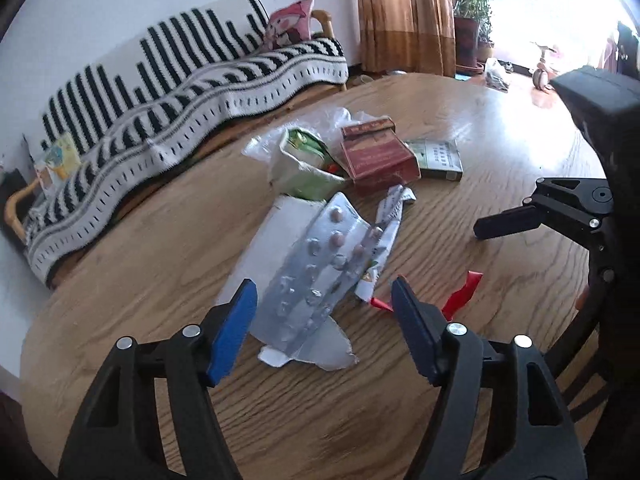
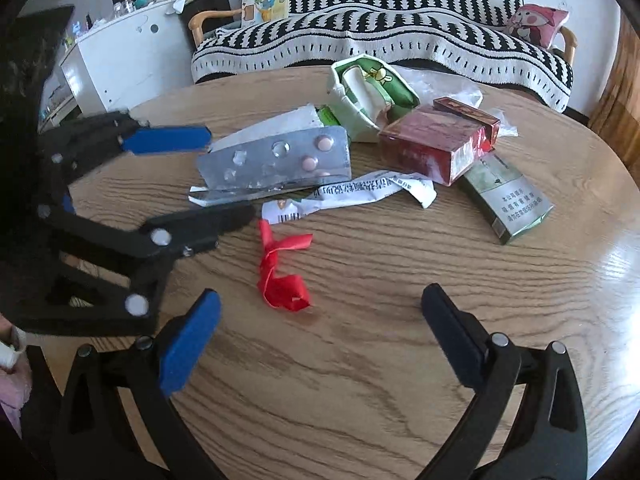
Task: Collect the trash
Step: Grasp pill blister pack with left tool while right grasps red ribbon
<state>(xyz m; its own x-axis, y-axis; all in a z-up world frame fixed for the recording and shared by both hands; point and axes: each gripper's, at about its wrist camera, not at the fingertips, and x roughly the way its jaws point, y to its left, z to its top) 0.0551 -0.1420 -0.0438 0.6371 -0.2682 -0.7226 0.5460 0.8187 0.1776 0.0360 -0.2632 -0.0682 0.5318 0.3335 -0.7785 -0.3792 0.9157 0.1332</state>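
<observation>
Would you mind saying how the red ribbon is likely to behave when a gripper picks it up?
The red ribbon lies curled and twisted, so it is probably floppy and would dangle. It looks thin and glossy, so likely very light and perhaps slippery between the pads.

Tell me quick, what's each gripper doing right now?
Left gripper: open, straddling the blister pack, not gripping.
Right gripper: open, empty, above the red ribbon.

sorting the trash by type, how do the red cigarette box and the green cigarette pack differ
The red cigarette box is bulkier, and its lid end looks flipped open; the green cigarette pack is slimmer and looks closed. The red box sits in the pile, against the green-and-white carton; the green pack lies at the pile's outer edge, beside the red box. Both are printed cardboard packs lying flat on the wooden table, and neither gripper touches them.
</observation>
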